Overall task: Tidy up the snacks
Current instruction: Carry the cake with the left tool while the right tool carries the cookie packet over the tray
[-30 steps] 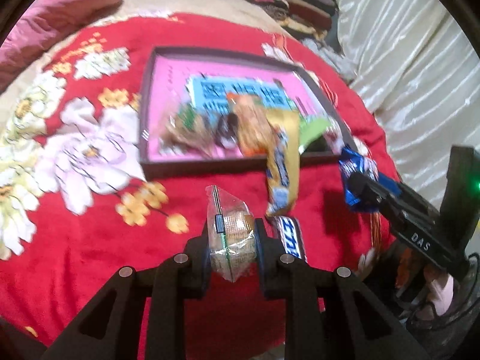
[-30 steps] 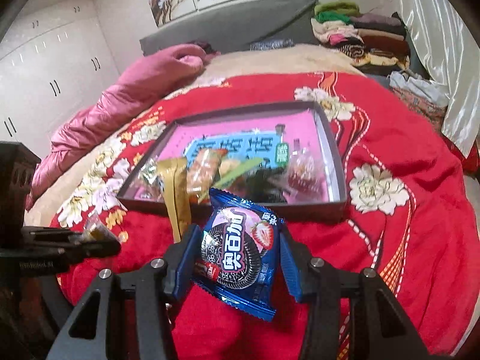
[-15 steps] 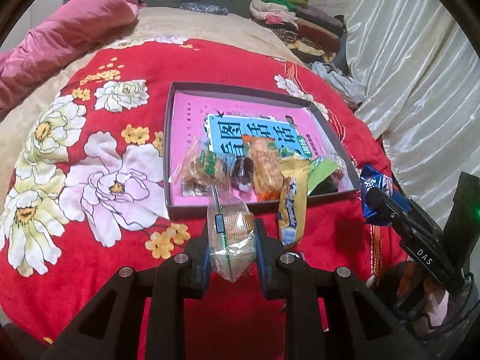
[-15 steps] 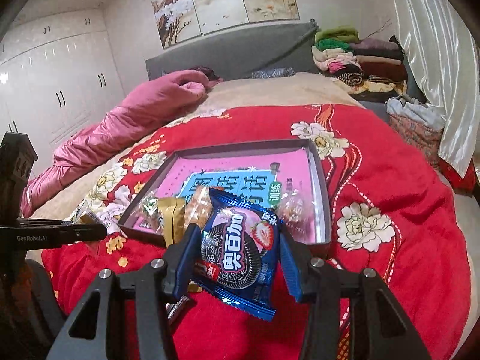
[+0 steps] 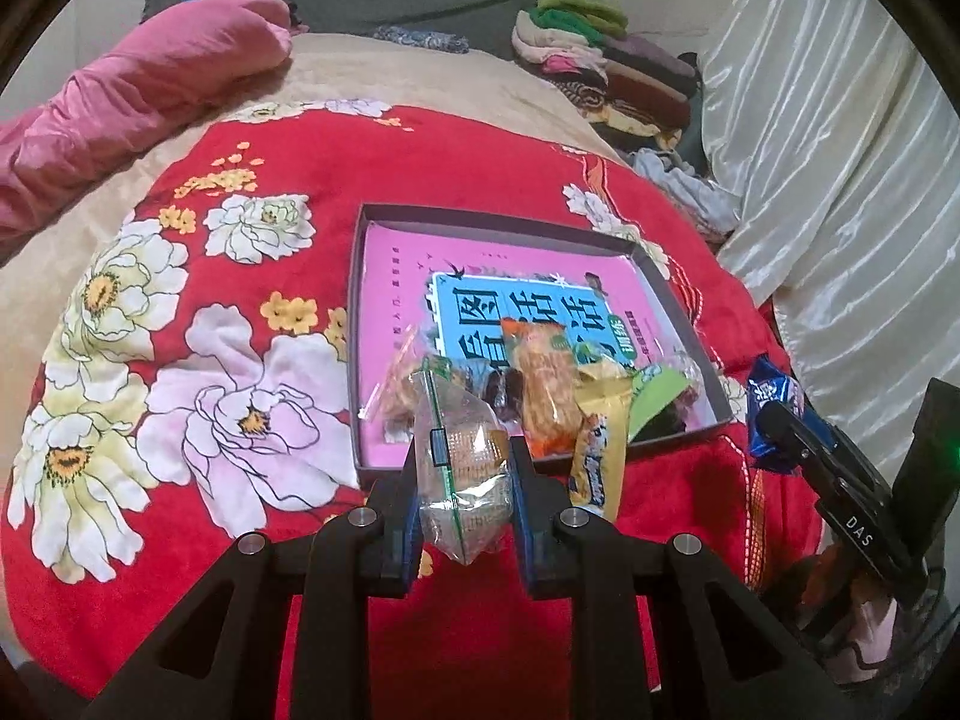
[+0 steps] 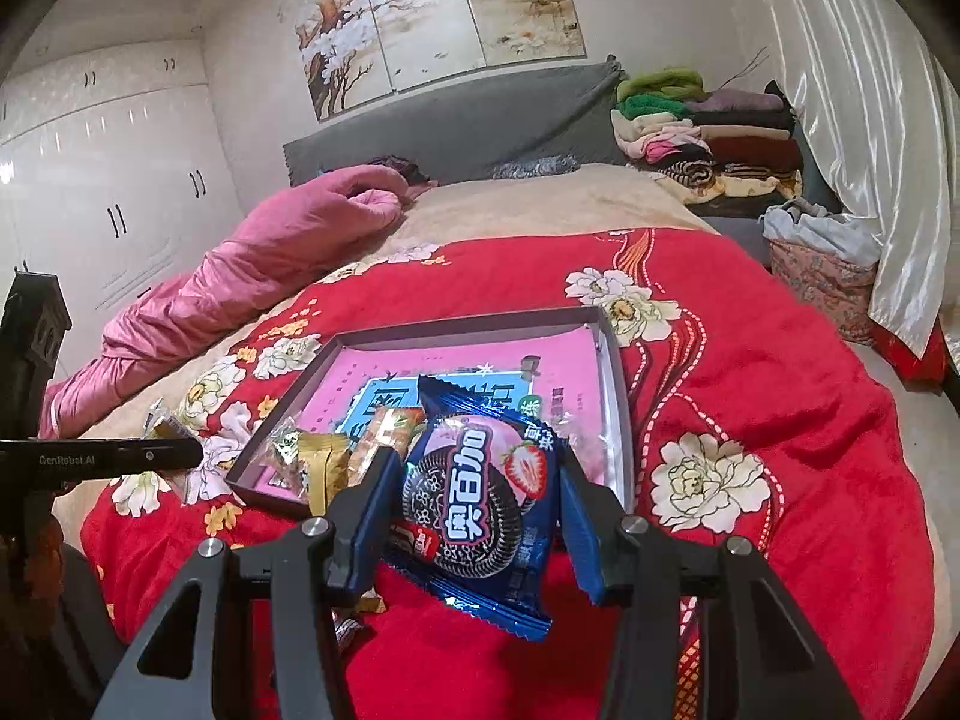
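The left hand-held gripper (image 5: 462, 480) is clamped on one clear cracker packet (image 5: 459, 468), held above the red floral blanket (image 5: 240, 540) just short of the box. The right hand-held gripper (image 6: 474, 516) is clamped on one blue cookie packet (image 6: 480, 504), raised in front of the same box. One shallow dark-rimmed box (image 5: 357, 360) with a pink printed bottom lies on the blanket; roughly five or six wrapped snacks crowd its near end, the exact count unclear. One yellow bar wrapper (image 5: 594, 456) hangs over its near rim. The bed also carries one pink quilt (image 6: 252, 264). One stack of folded clothes (image 6: 708, 138) sits near a grey headboard (image 6: 456, 120), and white wardrobes (image 6: 108, 192) line one wall.
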Demonstrator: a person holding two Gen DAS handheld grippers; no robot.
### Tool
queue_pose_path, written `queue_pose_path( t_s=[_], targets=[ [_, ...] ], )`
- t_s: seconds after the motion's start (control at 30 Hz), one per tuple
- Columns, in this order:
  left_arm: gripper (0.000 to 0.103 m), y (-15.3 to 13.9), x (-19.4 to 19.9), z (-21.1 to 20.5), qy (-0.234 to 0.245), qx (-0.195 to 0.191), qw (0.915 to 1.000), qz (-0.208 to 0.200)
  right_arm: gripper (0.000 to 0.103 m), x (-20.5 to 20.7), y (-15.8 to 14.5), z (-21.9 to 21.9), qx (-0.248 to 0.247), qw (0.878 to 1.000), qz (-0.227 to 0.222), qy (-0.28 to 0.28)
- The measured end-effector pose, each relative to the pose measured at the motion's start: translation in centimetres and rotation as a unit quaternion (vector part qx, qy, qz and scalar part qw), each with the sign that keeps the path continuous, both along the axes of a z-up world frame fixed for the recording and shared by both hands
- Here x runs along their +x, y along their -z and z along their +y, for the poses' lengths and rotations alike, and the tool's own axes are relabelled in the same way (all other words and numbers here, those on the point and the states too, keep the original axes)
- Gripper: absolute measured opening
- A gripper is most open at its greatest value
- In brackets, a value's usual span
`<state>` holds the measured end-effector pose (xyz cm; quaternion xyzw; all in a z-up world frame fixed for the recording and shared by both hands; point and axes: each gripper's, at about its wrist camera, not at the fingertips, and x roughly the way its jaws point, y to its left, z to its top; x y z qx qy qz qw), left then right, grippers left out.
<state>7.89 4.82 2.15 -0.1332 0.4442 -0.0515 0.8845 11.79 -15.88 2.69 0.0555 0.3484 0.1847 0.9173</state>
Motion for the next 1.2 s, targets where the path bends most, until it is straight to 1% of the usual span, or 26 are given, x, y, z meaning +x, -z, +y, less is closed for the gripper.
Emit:
queue_pose_path(
  t_s=[0.23,0.4,0.63,0.97,1.2],
  targets=[
    [0.024,0.5,1.0,0.3,-0.006,-0.004,1.0,-0.001,0.051,0.3,0.0,-0.5,-0.006,1.0,-0.007,0.011],
    [0.024,1.6,1.9,-0.1,-0.001,-0.012,0.9999,0.003,0.051,1.0,0.1,-1.4,-0.009,1.0,-0.01,0.027],
    [0.024,3.2,3.1,-0.7,0.006,-0.006,0.9998,0.016,0.051,2.2,0.5,-2.4,-0.014,0.999,-0.011,0.05],
    [0.024,4.9,4.6,-1.5,0.014,-0.003,0.9993,0.033,0.051,3.6,2.0,-1.3,-0.037,0.999,-0.004,0.04],
    [0.025,5.0,5.2,-2.3,0.023,0.001,0.9993,0.031,0.051,5.0,3.3,0.1,-0.066,0.997,0.001,0.03]
  ],
)
